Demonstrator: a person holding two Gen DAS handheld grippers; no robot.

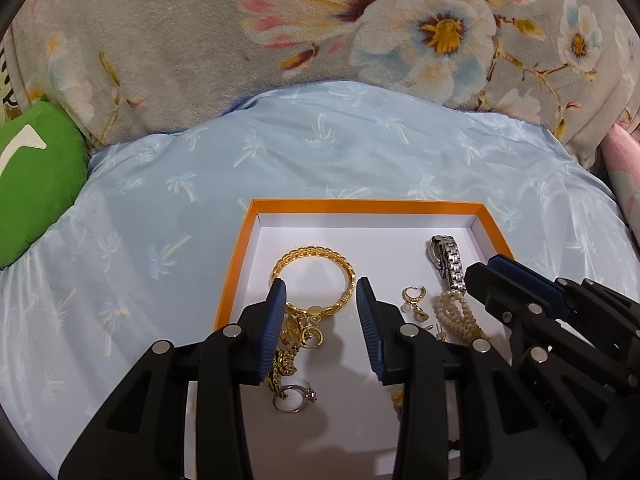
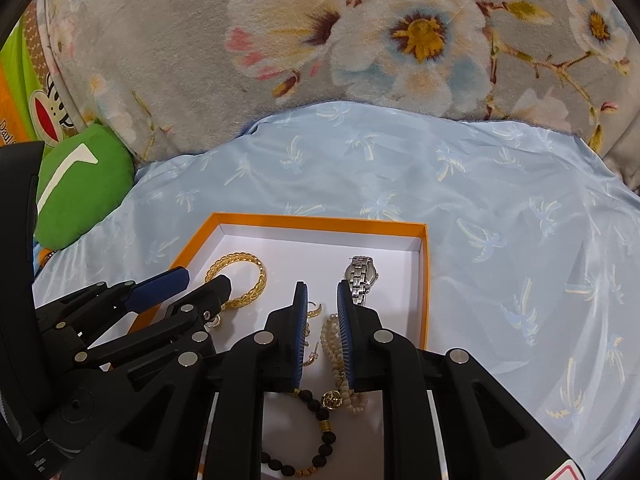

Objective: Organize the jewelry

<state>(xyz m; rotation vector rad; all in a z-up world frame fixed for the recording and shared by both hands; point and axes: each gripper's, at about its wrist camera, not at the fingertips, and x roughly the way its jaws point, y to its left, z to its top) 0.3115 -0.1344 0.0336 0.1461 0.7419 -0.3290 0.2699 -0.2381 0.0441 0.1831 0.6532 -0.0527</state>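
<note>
While both grippers hover over the orange-rimmed tray point(image 1: 240, 248) on the bed's blue sheet point(image 1: 160, 208), contents left to right: gold bangle point(image 1: 316, 258), gold charm cluster point(image 1: 296, 332) and silver ring point(image 1: 292, 398) below it, small gold earrings point(image 1: 414, 300), pearl bracelet point(image 1: 456, 312), silver watch point(image 1: 448, 260). A dark bead bracelet point(image 2: 320, 428) lies at the near edge. Left gripper point(image 1: 320, 292): jaws released, part open, bangle's lower arc and clasp between them, nothing pinched. Right gripper point(image 2: 322, 300): jaws narrowly apart over the pearl bracelet, whose strands lie against the right pad; cannot tell if clenched on it. Green cushion point(image 1: 36, 184) far left.
</note>
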